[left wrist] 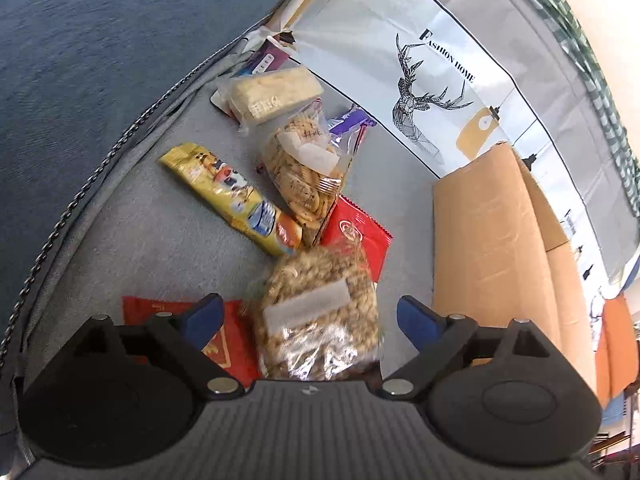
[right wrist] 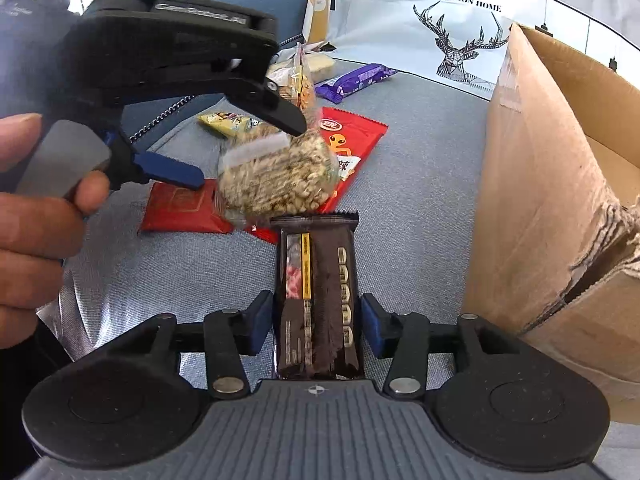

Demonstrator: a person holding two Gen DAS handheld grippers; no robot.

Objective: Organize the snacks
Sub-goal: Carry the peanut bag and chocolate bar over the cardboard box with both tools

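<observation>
The grey fabric surface (right wrist: 420, 220) is spread with loose snacks, and an open cardboard box (right wrist: 540, 184) stands at its right side, probably meant as the place for them. The left gripper (left wrist: 312, 316) is held over the middle of the pile with its fingers spread wide. A clear bag of nuts (left wrist: 316, 344) sits between them, untouched on either side. The right gripper (right wrist: 316, 320) is set around a dark snack bar (right wrist: 320, 300) that runs lengthwise along its fingers, which are about half open.

If the bag is to be gripped, the fingers are best closed across its full middle, not on the loose plastic, so that it is not slipped or crushed. The bar is best carried level and lowered well inside the box before it is let go. The two grippers are close together, so one should be moved at a time.

The inside of the box is hidden by its wall, so what is already stored cannot be told. The bag of nuts is blurred in both views, and whether it rests on the red packet (right wrist: 352, 136) or hangs above it cannot be made out. Whether the bar is actually pressed by the fingers cannot be told, since only slight gaps, if any, are seen. The bar's near end is cut off by the gripper body.
</observation>
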